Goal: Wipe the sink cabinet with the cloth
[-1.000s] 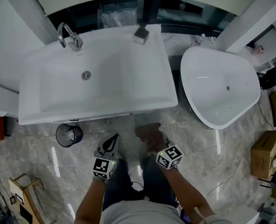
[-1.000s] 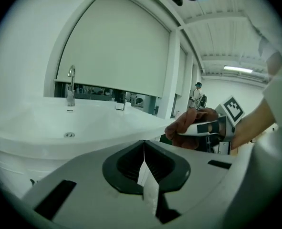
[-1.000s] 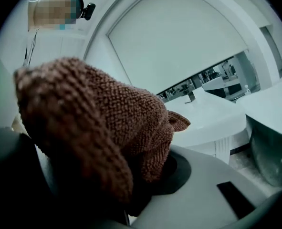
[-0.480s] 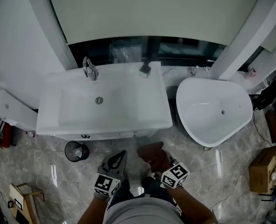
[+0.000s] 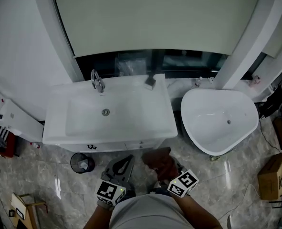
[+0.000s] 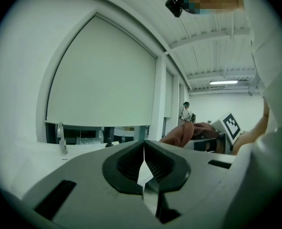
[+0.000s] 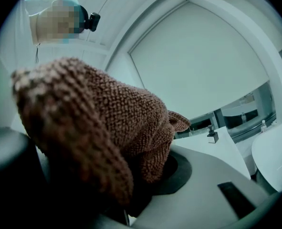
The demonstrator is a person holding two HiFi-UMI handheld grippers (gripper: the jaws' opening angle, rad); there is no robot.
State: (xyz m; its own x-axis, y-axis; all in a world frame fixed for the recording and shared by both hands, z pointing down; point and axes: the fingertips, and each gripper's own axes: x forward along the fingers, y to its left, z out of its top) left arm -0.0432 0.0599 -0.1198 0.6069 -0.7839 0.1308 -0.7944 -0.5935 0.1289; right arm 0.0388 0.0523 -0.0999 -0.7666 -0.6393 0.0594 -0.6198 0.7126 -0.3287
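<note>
Seen from above, the grey two-jaw left gripper (image 5: 128,160) and right gripper (image 5: 166,168) point forward in front of the person's torso. The left's jaws are pressed together on nothing, while the right's are clamped on a bunched brown knitted cloth (image 5: 158,159).

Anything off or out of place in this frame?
Nothing stands out. The brown cloth sits bunched in the right gripper, not yet on the sink cabinet; the bin stands upright beside it.

Bathroom showroom: sink (image 5: 148,124), freestanding tub (image 5: 201,98).
</note>
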